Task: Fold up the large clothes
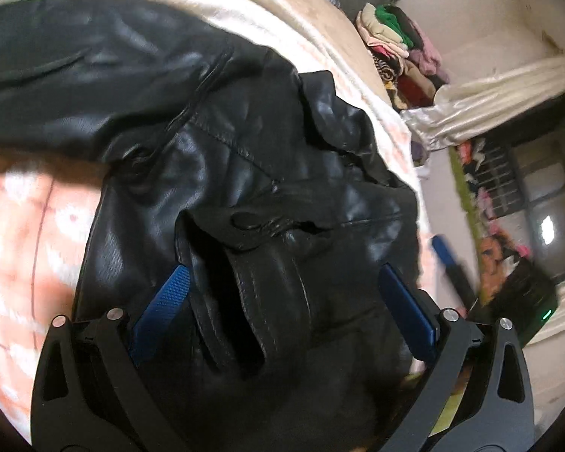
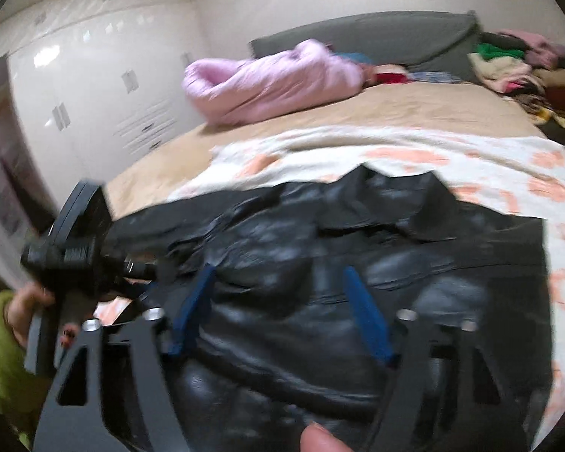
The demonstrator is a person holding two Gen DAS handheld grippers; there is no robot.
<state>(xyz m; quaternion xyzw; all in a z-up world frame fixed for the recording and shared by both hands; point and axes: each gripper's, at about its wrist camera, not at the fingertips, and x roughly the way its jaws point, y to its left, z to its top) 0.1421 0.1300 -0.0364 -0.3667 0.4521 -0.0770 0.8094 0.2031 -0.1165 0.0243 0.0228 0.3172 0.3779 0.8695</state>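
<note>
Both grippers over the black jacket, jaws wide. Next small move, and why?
Probably close the left gripper on the jacket: its blue fingers already straddle a bunched fold with a button tab, so a grip looks ready. The right gripper is also open over the leather, but that view is too blurred to pick a grasp point. The jacket lies crumpled on the floral blanket.
</note>
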